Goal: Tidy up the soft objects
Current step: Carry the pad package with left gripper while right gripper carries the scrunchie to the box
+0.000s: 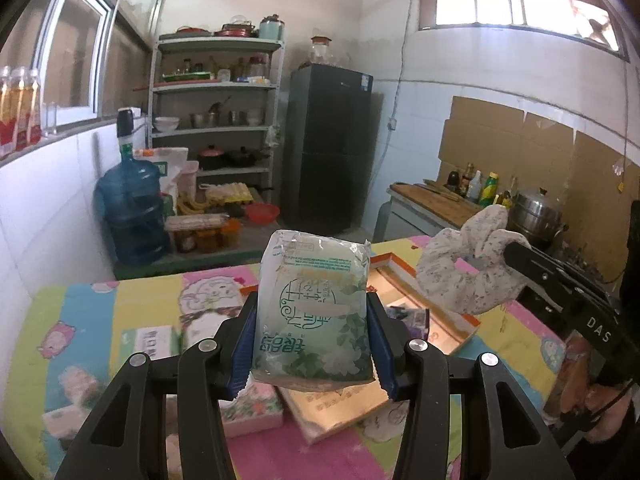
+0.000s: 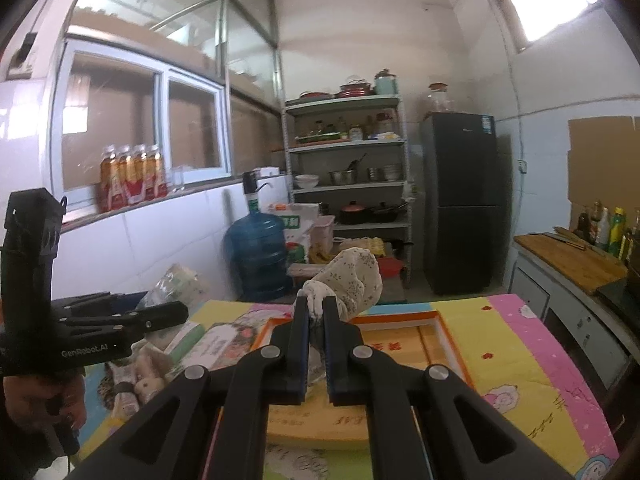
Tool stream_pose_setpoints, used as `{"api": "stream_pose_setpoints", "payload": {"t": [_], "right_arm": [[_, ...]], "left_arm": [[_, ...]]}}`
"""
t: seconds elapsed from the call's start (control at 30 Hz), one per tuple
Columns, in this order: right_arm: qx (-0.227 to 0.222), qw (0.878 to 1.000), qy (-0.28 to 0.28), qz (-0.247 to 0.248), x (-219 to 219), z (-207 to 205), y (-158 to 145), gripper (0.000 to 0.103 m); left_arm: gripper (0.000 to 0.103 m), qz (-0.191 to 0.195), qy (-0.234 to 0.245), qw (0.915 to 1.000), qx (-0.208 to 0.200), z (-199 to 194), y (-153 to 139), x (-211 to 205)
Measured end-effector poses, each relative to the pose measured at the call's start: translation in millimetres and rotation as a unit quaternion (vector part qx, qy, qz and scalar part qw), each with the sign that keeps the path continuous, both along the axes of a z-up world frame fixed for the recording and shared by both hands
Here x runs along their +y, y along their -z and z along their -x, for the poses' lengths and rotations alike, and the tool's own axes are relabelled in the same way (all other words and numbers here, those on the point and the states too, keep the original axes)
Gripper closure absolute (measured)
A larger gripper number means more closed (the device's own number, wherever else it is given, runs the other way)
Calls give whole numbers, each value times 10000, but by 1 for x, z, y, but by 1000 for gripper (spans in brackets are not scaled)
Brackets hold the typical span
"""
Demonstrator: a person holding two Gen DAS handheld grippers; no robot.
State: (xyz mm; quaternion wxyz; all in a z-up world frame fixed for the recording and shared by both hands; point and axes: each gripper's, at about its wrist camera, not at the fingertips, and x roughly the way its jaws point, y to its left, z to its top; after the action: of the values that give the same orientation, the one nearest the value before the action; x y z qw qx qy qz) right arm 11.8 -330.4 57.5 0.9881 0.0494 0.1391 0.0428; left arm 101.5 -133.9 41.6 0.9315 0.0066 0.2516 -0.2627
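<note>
right gripper (image 1: 516, 250): "DAS" | left gripper (image 2: 176, 314): "GenRobot.AI" | tissue pack (image 1: 312, 312): print unreadable

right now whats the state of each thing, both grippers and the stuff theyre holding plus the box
left gripper: shut on the tissue pack
tissue pack: held upright, lifted off the table
right gripper: shut on the floral cloth bundle
floral cloth bundle: pinched at one end, held in the air
orange-rimmed box: lying open on the table, cloth bundle not yet inside
</note>
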Motion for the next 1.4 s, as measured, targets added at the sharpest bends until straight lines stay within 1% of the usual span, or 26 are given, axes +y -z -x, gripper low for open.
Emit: {"api": "stream_pose_setpoints", "payload": {"t": [0.23,0.4,0.57,0.73,0.9,1.23,1.4], "right_arm": [[-98,9998,103,-162,-29,-11,3,97],[-35,9984,-5,-564,-50,-31,15,96],[170,9965,-41,-819,-66,-60,34,97],[376,9924,-124,-1163,-81,-88,54,96],[466,9902,-160,-1306,-88,-108,65,96],[661,9859,-145,-1528,-97,-131,82,96],[901,9801,-195,-1756,-103,-140,97,96]], "left_arm": [[52,31,-53,9995,304,-28,12,-25],[52,0,-184,9983,558,-52,29,-40],[52,-40,-297,9965,776,-76,44,-54],[52,-95,-396,9950,908,-95,56,-65],[52,-190,-460,9939,988,-112,64,-77],[52,-284,-561,9892,1326,-140,86,-89],[52,-345,-623,9866,1468,-151,99,-91]]}}
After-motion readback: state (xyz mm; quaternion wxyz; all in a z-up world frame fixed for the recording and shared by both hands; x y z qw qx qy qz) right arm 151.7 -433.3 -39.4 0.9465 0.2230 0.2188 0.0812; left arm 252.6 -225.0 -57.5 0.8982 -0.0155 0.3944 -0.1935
